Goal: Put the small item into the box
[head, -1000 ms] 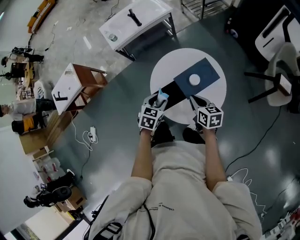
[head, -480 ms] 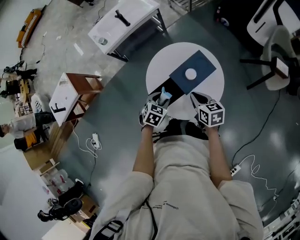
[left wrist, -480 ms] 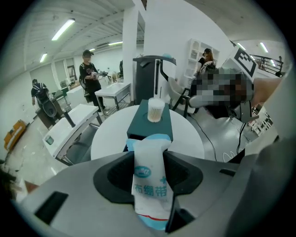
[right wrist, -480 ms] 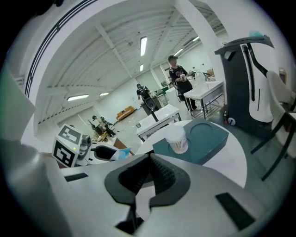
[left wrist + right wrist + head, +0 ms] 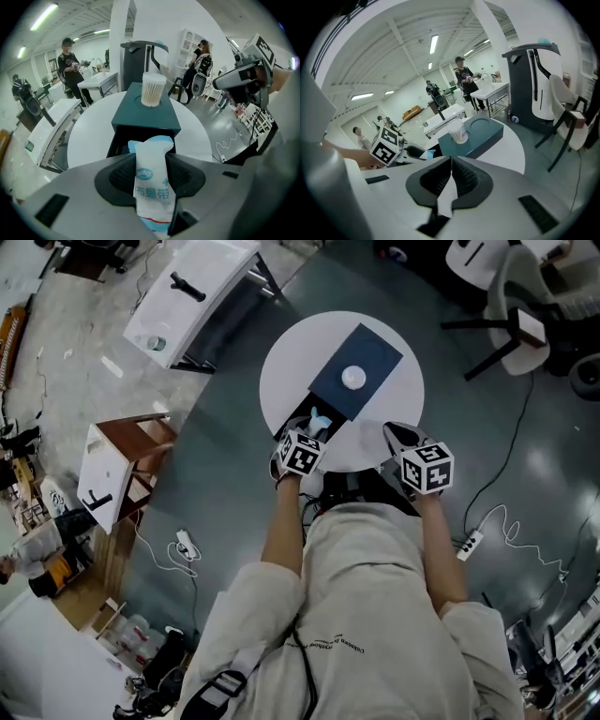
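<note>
A dark teal box [image 5: 361,362] lies on the round white table [image 5: 281,381], with its drawer [image 5: 302,418] pulled open toward me. On the box lid stands a clear tub of cotton swabs [image 5: 353,378]. My left gripper [image 5: 312,430] is shut on a small white and blue packet [image 5: 152,180], which hangs just over the open drawer [image 5: 140,140]. My right gripper [image 5: 396,434] hovers at the table's near edge, right of the drawer, with its jaws shut and nothing between them [image 5: 451,161]. It looks toward the box [image 5: 476,133] and the left gripper's marker cube [image 5: 386,143].
A white bench [image 5: 187,296] stands beyond the table at the left, and a brown cabinet [image 5: 122,470] at the far left. White chairs [image 5: 516,277] stand at the upper right. Cables and a power strip [image 5: 469,545] lie on the floor. Several people stand in the background [image 5: 70,61].
The left gripper has sunk with the packet toward the open drawer and rolled a little. The right gripper has shifted slightly. The head view has swung, so the table sits higher in the picture.
</note>
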The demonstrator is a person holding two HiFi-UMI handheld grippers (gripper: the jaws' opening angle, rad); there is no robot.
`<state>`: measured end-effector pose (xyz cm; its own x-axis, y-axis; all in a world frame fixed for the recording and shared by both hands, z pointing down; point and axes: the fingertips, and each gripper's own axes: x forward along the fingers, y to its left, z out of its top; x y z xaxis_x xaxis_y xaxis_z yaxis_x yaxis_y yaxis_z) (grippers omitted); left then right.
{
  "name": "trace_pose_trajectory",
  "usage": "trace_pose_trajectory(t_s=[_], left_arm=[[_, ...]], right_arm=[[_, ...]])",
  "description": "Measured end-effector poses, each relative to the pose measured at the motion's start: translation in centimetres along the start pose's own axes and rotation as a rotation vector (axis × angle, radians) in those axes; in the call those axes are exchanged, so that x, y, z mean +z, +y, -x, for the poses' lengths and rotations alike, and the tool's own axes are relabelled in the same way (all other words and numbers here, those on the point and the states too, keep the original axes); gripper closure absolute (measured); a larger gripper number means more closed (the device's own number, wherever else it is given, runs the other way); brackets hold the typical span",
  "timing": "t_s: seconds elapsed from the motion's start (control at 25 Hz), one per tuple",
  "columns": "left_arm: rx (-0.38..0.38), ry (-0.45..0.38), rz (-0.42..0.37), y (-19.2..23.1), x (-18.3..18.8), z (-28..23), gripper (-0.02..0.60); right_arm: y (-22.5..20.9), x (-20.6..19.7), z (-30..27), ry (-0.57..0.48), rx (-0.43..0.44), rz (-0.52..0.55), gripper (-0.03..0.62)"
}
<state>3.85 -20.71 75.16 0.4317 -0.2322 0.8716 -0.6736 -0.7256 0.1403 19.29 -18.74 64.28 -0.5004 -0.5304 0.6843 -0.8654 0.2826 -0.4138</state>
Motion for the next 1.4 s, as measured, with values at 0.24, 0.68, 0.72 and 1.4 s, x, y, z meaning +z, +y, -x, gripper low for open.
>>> trace_pose_trajectory(t_s=[0.24,0.68,0.72,1.4], left_arm=[[-0.023,0.048,-0.017,0.7,0.1,-2.7,0.394],[0.008,0.11,-0.027,1.4,-0.5,-5.0,0.394],[0.013,0.107,-0.026,1.5,-0.4,-5.0,0.394],[0.132,-0.176,0.274,-0.1,2.3,2.8,0.37]], right_arm=[[-1.9,-0.9,1.4,-0.026,-0.068,-0.087,0.559],[-2.9,-2.0,3.2,-0.059,-0.133,-0.114,0.559],[-2.9,-2.0,3.3,-0.061,-0.134,-0.114,0.559],[-1.6,1.8,1.4,-0.071,0.001,0.004,0.559]])
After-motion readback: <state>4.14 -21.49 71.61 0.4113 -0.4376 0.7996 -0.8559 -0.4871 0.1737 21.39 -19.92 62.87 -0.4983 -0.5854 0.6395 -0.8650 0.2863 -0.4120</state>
